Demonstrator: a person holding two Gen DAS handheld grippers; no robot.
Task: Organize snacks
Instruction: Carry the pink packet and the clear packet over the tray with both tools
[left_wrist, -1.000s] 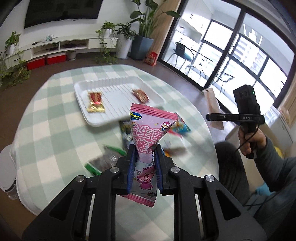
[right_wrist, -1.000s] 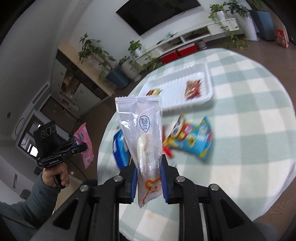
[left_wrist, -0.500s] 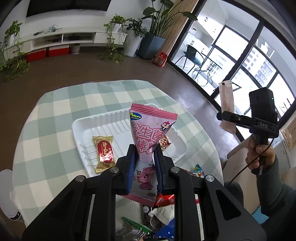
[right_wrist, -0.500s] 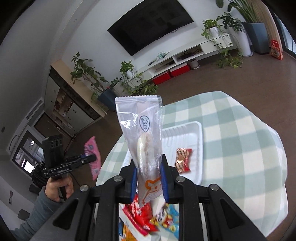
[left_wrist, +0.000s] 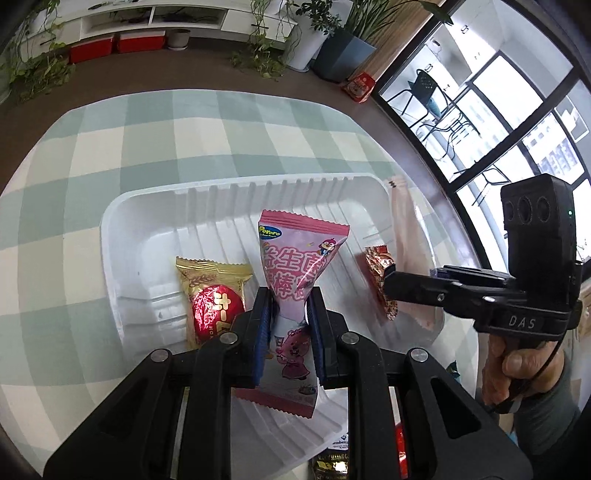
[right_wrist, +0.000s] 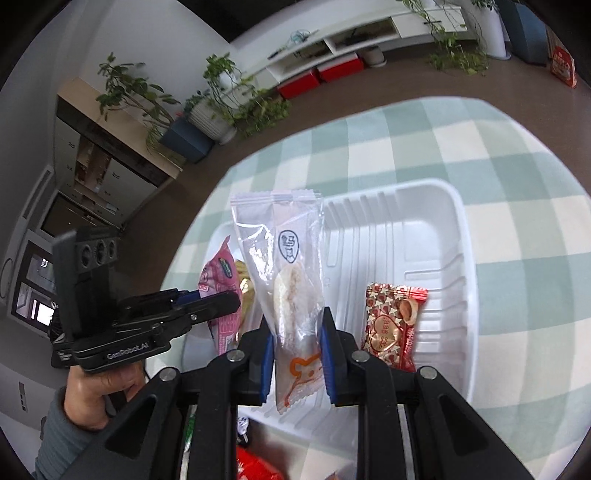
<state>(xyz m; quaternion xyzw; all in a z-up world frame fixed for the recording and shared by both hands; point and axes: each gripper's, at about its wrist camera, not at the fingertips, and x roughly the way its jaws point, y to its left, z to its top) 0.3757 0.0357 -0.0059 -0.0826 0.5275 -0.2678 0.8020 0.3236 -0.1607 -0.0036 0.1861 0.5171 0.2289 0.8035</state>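
Left wrist view: your left gripper (left_wrist: 289, 314) is clamped on the pink snack packet (left_wrist: 299, 266), pads biting its lower-mid section, top seal standing up w/ the bottom seal hanging below the jaws. It hangs over the white tray (left_wrist: 122, 229), which sits on the checked tablecloth (left_wrist: 92, 147). In the tray: a gold-and-red candy (left_wrist: 212, 291) just left of your packet and a red foil candy (left_wrist: 380, 269) to the right. Packet looks light, soft, crinkly film; it'll prob. flop when let go, so grip the flat body, not the seal edge.

Right wrist view: your right gripper (right_wrist: 297, 354) is clenched on the clear rice-cracker packet (right_wrist: 286, 266), pinching below the cracker, near the orange print. It's also above the tray (right_wrist: 458, 258), beside the red heart-print candy (right_wrist: 391, 325). Left gripper (right_wrist: 221, 302) w/ the pink packet (right_wrist: 218, 280) shows at the tray's left side. Cracker inside is likely brittle, film slick; keep the pinch on empty film, don't squeeze the cracker. Both packets look ready to set down in bare tray spots.
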